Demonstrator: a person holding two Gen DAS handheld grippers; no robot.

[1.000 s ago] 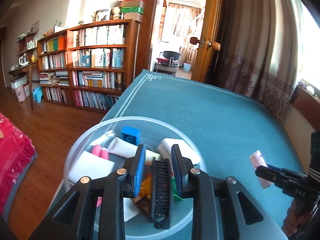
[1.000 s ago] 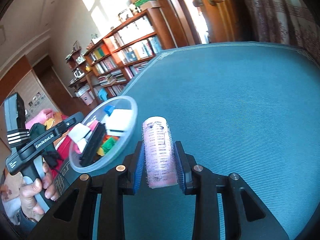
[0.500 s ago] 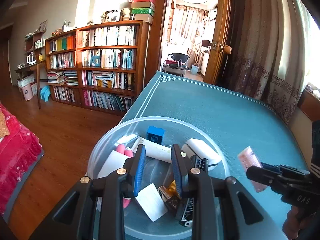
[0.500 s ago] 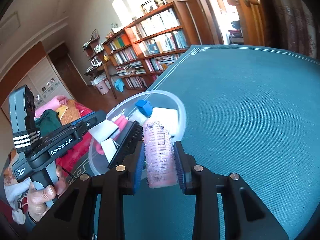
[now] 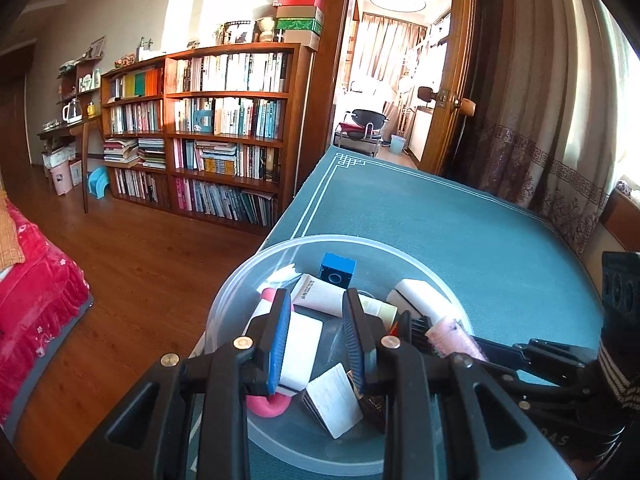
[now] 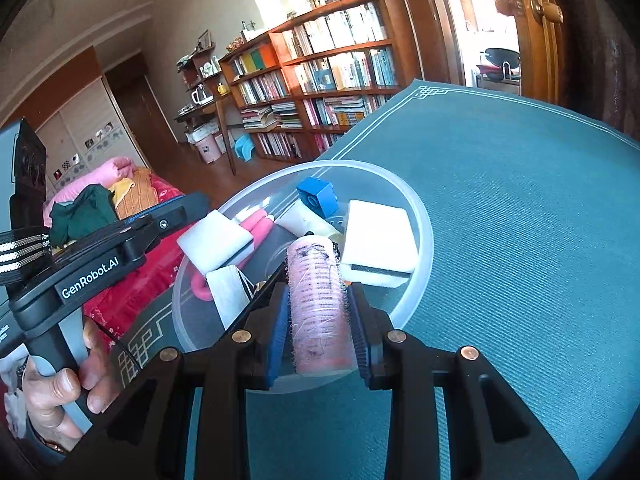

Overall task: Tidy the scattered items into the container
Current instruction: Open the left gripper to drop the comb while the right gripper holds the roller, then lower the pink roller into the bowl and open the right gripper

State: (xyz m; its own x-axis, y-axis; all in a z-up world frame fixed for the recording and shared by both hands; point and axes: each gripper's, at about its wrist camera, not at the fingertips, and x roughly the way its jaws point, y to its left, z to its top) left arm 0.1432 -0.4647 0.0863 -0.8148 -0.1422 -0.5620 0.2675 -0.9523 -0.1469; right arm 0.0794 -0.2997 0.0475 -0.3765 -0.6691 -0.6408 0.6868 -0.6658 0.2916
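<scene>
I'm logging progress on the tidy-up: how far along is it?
Nearly finished. Done: the clear bowl already holds the blue block, sponges and a comb. In hand: the right gripper grips the pink hair roller over the bowl's rim. Left: release it. The left gripper is open, holding nothing.

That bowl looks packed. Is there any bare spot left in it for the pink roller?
A little. The clear bowl shows bare floor on its near side, bordered by the white card and near rim. The far half is crowded: blue block, white sponge, tube, pink ring. The teal table is bare to the bowl's right. The right gripper holds the pink roller there.
</scene>
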